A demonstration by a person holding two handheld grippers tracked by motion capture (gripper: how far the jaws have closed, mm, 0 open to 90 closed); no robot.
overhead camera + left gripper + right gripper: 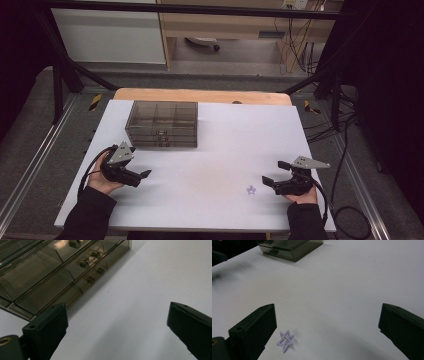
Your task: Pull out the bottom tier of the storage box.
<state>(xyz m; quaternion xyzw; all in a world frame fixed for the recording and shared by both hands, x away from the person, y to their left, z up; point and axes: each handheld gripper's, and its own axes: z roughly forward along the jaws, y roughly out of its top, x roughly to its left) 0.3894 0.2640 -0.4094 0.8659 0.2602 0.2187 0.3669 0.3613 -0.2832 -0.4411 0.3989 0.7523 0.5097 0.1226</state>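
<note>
A smoky see-through drawer box stands at the back left of the white table; its drawers look closed. A small purple star-shaped piece lies near the front right. My left gripper rests on the table just in front of the box's left end, open and empty. In the left gripper view the drawer box lies ahead and to the left of my left gripper. My right gripper stands open just right of the star. In the right gripper view the star lies beside the left jaw of my right gripper.
The white table top has a wooden strip along its back edge. Black frame bars stand at both sides. Cables trail on the floor to the right. In the right gripper view the box's corner is far ahead.
</note>
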